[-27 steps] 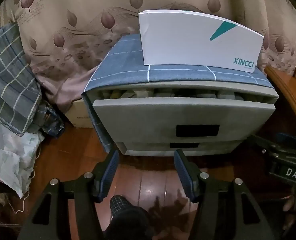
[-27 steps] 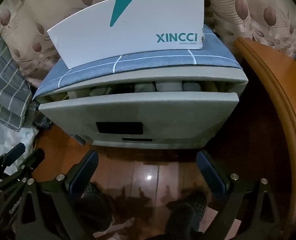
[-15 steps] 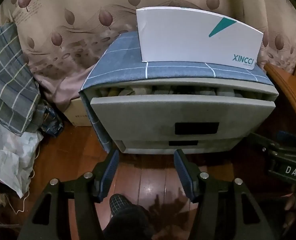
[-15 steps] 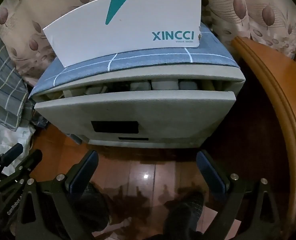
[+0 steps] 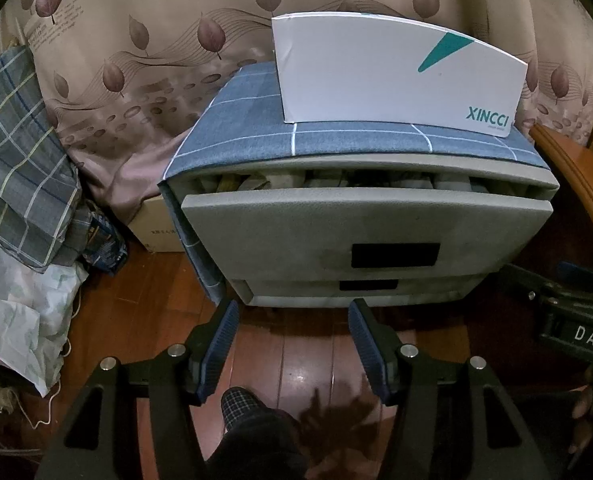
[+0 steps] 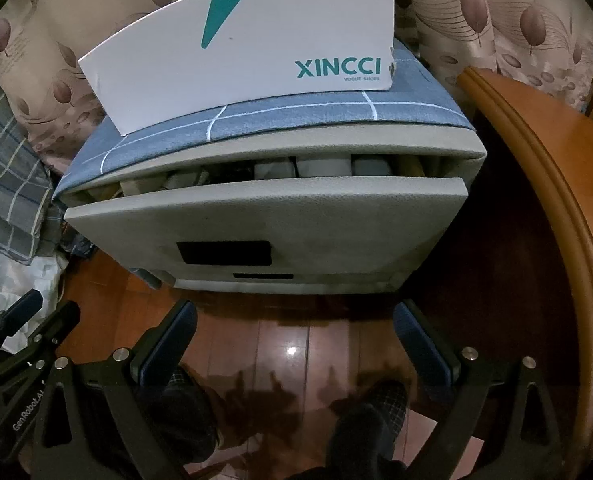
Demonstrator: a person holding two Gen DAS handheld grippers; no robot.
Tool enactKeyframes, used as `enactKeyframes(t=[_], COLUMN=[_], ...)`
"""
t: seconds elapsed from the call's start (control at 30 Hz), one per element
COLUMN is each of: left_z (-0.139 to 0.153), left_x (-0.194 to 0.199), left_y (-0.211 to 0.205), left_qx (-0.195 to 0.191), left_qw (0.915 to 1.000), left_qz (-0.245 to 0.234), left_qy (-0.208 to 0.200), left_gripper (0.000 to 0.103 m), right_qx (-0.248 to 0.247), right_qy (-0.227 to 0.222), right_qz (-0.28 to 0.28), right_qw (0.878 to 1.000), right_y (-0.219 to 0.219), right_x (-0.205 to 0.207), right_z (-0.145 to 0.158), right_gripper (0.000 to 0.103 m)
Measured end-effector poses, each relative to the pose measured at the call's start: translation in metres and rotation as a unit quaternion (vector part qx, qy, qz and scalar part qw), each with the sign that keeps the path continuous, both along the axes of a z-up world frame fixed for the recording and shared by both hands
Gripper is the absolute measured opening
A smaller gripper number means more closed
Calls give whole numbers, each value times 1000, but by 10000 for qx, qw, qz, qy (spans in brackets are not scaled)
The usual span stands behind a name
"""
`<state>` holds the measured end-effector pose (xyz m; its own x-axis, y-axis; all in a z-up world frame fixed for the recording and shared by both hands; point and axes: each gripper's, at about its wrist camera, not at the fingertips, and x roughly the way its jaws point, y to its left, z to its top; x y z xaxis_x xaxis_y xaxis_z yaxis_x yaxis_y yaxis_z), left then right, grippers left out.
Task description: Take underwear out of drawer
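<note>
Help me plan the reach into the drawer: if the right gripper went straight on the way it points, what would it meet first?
Probably the grey front panel of the top drawer, not the folded clothes behind its upper edge. The open right gripper points low, toward the panel's lower part, though fisheye depth is uncertain.

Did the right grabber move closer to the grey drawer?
Yes. The right gripper edged closer: the grey drawer front and white XINCCI box loom larger.

White box [image 6: 256,52]: "XINCCI VOGUE SHOES". Right gripper [image 5: 576,336]: "DAS". Left gripper [image 6: 28,408]: "GenRobot.AI".
</note>
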<state>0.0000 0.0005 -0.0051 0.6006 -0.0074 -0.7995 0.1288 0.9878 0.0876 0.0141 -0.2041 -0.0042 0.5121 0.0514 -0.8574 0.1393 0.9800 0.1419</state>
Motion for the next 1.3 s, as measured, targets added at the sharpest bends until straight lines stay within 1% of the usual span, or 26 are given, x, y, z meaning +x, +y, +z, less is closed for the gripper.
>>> enactKeyframes(t=[1.3], left_z=[-2], left_x=[-1], left_y=[1], left_qx=[-11], left_qw=[10000], left_qz=[7], left_qy=[35], left_gripper=[59], right_qx=[41], right_qy=[19], right_qz=[-52], right_qw=[10000], right_y=[-3], right_x=[-1], right_z=[0], right_gripper=[98])
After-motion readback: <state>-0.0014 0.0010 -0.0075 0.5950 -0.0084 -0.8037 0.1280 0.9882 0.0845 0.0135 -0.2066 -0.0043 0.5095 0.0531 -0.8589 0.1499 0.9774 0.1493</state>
